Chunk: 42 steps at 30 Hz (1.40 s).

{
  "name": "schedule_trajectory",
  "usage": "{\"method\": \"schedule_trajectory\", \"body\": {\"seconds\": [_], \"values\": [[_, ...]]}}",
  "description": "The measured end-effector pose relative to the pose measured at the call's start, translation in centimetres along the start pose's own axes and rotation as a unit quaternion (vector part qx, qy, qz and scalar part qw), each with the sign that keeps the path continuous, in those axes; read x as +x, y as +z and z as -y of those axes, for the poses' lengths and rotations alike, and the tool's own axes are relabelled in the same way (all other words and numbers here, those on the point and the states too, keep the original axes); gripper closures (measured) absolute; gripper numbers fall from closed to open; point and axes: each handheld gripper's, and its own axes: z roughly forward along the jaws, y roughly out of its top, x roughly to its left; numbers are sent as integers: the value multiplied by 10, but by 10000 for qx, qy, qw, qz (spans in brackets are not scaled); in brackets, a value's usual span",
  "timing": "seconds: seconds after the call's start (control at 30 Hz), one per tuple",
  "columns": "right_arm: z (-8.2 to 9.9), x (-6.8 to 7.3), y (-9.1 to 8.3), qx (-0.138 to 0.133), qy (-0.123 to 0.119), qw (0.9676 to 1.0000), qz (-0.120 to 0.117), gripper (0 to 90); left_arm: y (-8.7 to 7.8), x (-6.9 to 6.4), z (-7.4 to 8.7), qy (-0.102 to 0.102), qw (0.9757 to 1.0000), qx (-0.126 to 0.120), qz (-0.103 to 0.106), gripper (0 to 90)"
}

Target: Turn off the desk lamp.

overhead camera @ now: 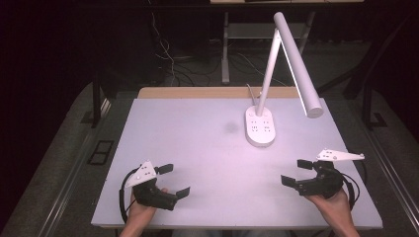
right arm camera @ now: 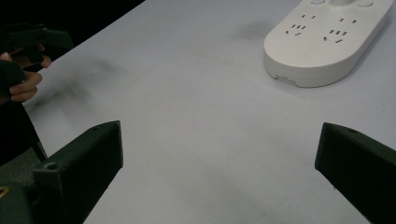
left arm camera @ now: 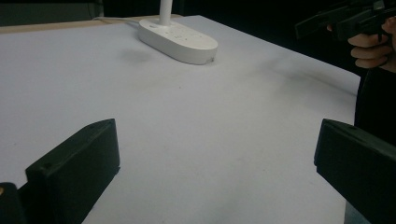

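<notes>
While both grippers are held spread and empty, no work on the desk lamp (overhead camera: 276,94) is judged begun.
The left gripper (overhead camera: 174,180) and right gripper (overhead camera: 296,172) are kept at the near table (overhead camera: 197,143) edge; the lamp's socket base (overhead camera: 260,126) stands untouched, well apart, toward the far right.

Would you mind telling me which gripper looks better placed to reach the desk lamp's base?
Probably the right gripper: it sits nearer the lamp base, jaws open toward it. The left gripper, also open, lies farther across the table.
</notes>
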Motion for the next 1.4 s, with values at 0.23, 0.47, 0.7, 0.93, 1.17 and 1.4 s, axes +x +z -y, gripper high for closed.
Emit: {"method": "schedule_trajectory", "body": {"seconds": [0.23,0.47,0.7,0.93,1.17,1.4], "values": [[-9,-4,-2,96,-61,9999,39,9,-1,0,0,-1,10000,-5,-14,0],[-18,-13,-2,100,-52,9999,62,9,-1,0,0,-16,10000,-5,-29,0],[-27,-21,5,167,13,9998,82,9,-1,0,0,-14,10000,3,-33,0],[-40,-27,15,285,-18,9996,77,9,-2,1,0,-16,10000,-7,-44,0],[-54,-33,19,351,-75,9993,104,9,-2,1,0,-14,10000,-17,-45,0],[-67,-37,20,405,-89,9990,150,9,-2,1,1,-25,10000,-20,-51,0]]}}
